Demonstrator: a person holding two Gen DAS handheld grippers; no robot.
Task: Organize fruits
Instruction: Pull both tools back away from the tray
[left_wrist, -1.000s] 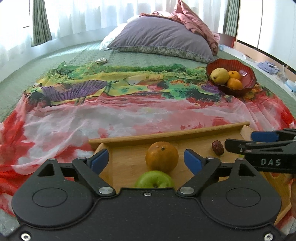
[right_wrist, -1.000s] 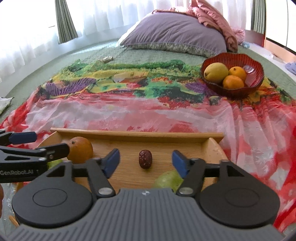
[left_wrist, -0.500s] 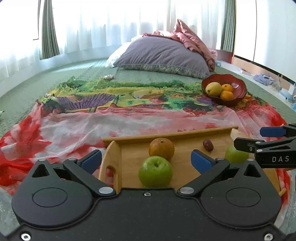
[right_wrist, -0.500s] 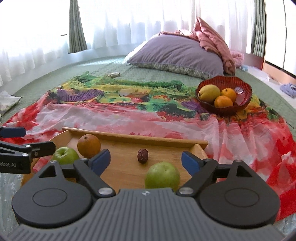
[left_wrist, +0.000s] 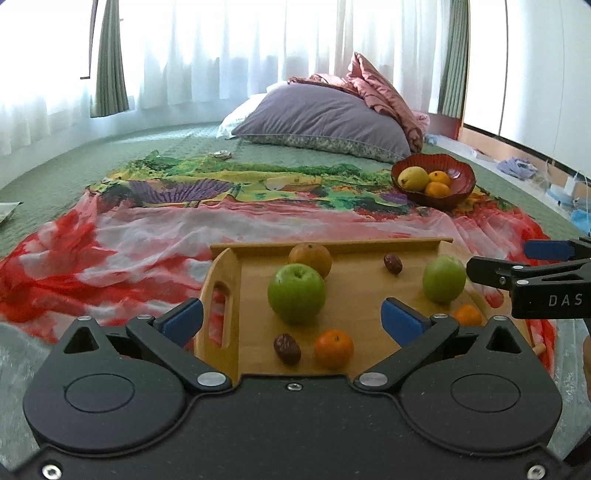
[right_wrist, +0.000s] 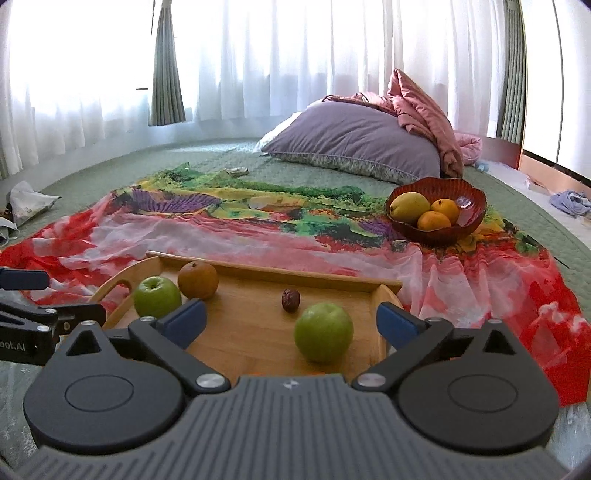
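Both the left gripper (left_wrist: 291, 317) and the right gripper (right_wrist: 291, 319) are standing fully spread and holding nothing, the right's jaws having just been opening. 2 green apples (left_wrist: 296, 293) are resting on the wooden tray (left_wrist: 369, 247), other fruit in the red bowl (right_wrist: 472, 221).

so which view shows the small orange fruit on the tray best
The left wrist view: the small orange fruit sits whole near the wooden tray's front. The right wrist view shows only an orange sliver behind the gripper body.
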